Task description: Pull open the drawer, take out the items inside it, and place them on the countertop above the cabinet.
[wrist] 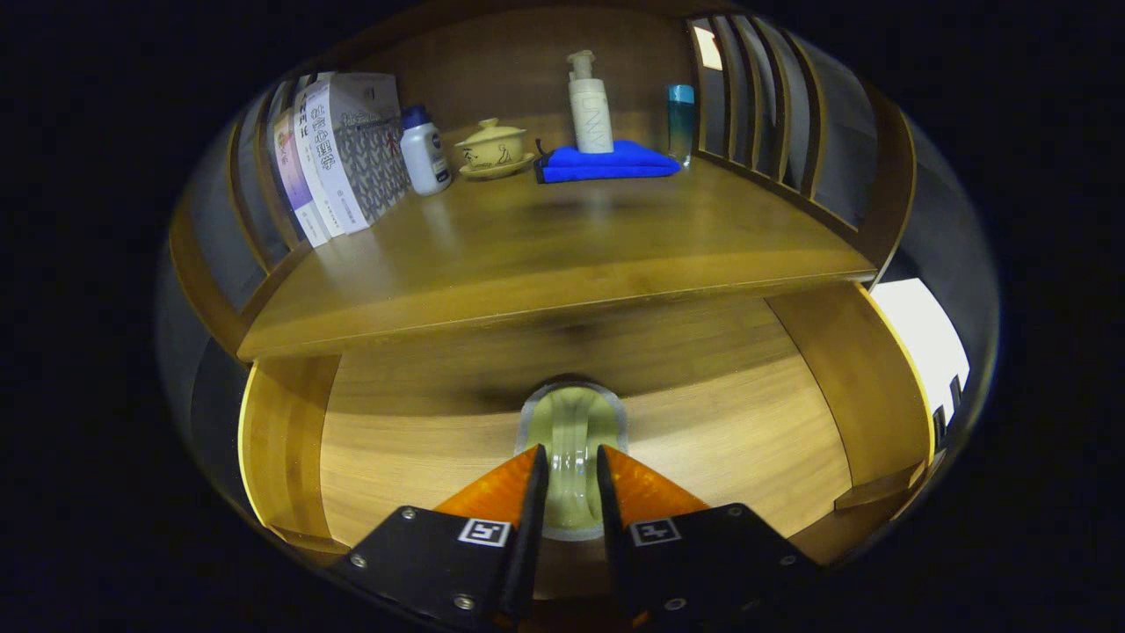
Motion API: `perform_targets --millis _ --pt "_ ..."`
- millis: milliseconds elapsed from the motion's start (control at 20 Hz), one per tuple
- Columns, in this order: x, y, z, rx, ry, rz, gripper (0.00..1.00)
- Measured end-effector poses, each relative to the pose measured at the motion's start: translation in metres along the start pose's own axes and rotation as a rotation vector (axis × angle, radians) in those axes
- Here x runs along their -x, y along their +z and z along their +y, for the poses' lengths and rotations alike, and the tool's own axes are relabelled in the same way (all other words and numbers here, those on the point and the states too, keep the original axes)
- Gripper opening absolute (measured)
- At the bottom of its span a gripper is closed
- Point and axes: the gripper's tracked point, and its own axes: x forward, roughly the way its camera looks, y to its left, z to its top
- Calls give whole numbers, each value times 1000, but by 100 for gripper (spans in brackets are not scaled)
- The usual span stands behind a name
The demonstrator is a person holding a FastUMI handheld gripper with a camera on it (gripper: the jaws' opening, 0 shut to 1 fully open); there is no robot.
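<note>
Right now the gripper (571, 470) has its two fingers closed on the drawer's handle (571, 440), a pale arched pull set in a metal plate on the wooden drawer front (721, 422). Both fingers press the bar from either side, which looks like the right hold for pulling the drawer straight out. The handle stands upright between the fingers and runs a little beyond their tips.

The drawer front lies just under the overhanging edge of the countertop (562, 255), so the drawer seems shut or barely started; I cannot tell which, and nothing inside it can be seen. The task is at its first step, by my reckoning.

Up on the countertop, well beyond the fingers, things are kept to the back, leaving the front bare for what comes out of the drawer. A row of books (338, 149) leans at the left, with a small white bottle (424, 151) and a lidded cup (492, 148) beside them. A pump bottle (590, 105) stands on a folded blue cloth (606, 162), and a teal tumbler (679, 121) is just right of it.
</note>
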Motion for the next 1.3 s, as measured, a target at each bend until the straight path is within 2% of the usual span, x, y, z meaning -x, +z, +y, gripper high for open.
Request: perform_targets --millis 100,400,650,950,1300 --pt "1 0 -1 -9 -1 -7 25" --pt "18 -10 -6 -11 -11 -53 15" --pt "63 6 -14 12 -40 -152 14" --pt "113 76 -5 -37 -6 -337 14" --pt "90 152 35 59 97 -459 14"
